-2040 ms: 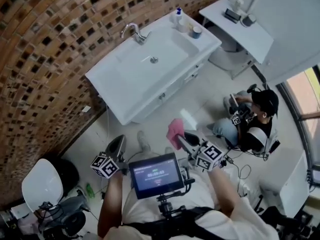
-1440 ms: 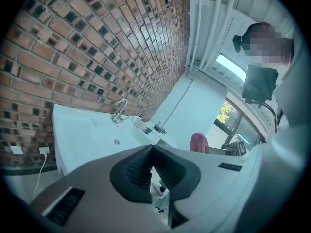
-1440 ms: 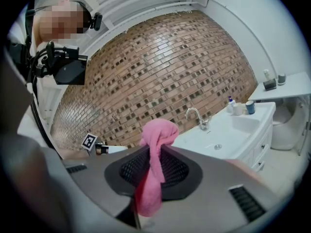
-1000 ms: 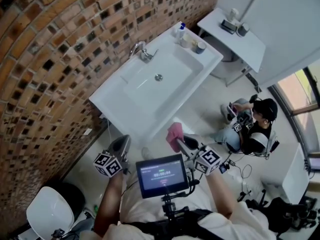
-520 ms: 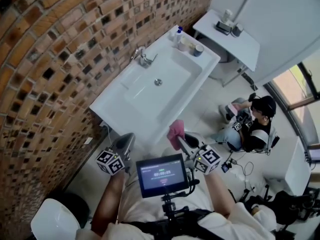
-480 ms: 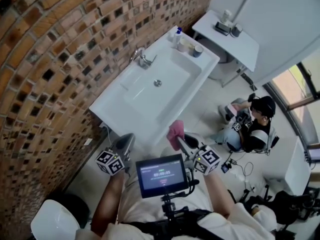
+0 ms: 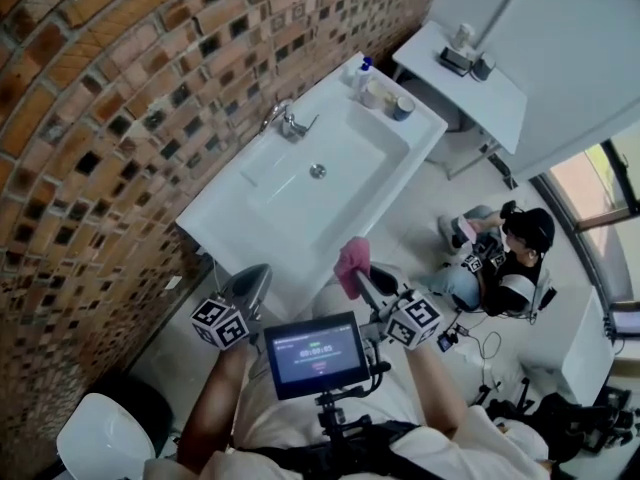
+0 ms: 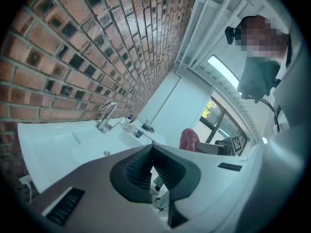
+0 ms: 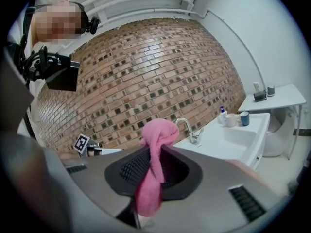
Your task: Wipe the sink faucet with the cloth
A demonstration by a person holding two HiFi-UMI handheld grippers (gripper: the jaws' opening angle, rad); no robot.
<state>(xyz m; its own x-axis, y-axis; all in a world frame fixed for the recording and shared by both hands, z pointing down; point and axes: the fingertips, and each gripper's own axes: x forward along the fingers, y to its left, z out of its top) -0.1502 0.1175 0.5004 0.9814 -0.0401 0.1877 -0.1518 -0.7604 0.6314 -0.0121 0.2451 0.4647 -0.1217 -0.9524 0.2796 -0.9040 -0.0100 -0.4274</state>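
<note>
Pinching a pink cloth (image 9: 158,132), right gripper (image 9: 155,153), cloth's tail cut off in head view, clear in right gripper view, left gripper (image 8: 152,154) clenched empty, faucet (image 7: 288,121) well ahead of both.

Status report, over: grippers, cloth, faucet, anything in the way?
Left gripper shut, empty. Right gripper shut on pink cloth. Faucet at far edge of sink, untouched. Nothing seen blocking.

Brick wall (image 7: 90,118) fills the left side. A white table (image 7: 480,103) stands at top right, carrying two small items (image 7: 462,48), type unclear at this range. A blue-capped bottle (image 7: 358,70) and a blue cup (image 7: 403,108) stand near the wall. A person (image 7: 510,258) sits on the floor (image 7: 425,200). A screen (image 7: 315,355) shows at low centre.
</note>
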